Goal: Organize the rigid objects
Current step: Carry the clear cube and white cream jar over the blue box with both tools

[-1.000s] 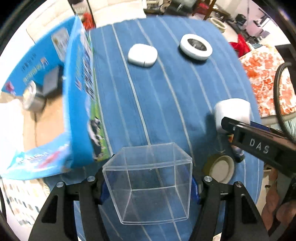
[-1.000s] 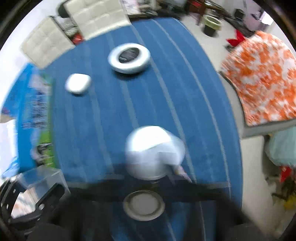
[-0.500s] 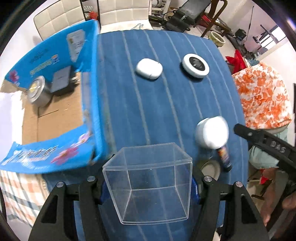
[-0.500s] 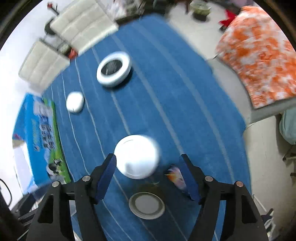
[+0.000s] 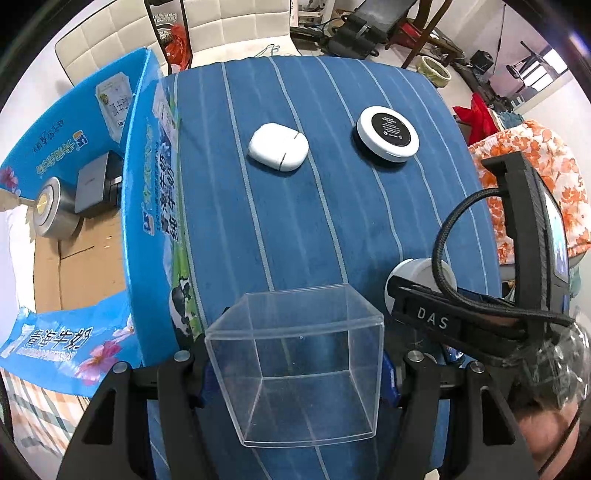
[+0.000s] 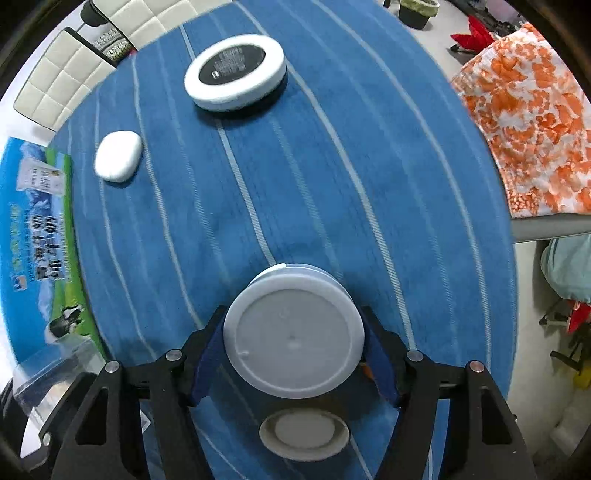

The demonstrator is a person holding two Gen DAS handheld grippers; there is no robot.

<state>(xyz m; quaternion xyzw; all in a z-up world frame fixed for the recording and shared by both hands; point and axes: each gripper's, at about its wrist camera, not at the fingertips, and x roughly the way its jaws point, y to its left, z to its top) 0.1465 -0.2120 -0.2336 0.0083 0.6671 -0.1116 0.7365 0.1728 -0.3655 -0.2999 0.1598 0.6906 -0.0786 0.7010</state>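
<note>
My left gripper is shut on a clear plastic box, held above the blue striped table beside the blue cardboard box. My right gripper has its jaws around a white round jar; the blue pads sit at its sides. The jar also shows in the left wrist view, half hidden by the right gripper. A white rounded case and a white disc with a black top lie farther back.
The cardboard box holds a metal tin and a grey block. A small round lid lies on the cloth under my right gripper. White chairs stand behind the table; an orange patterned cloth lies to the right.
My right gripper has dropped closer to the table and its jaws now sit around the white jar. My left gripper still holds the clear box, lower and nearer the cardboard box.
</note>
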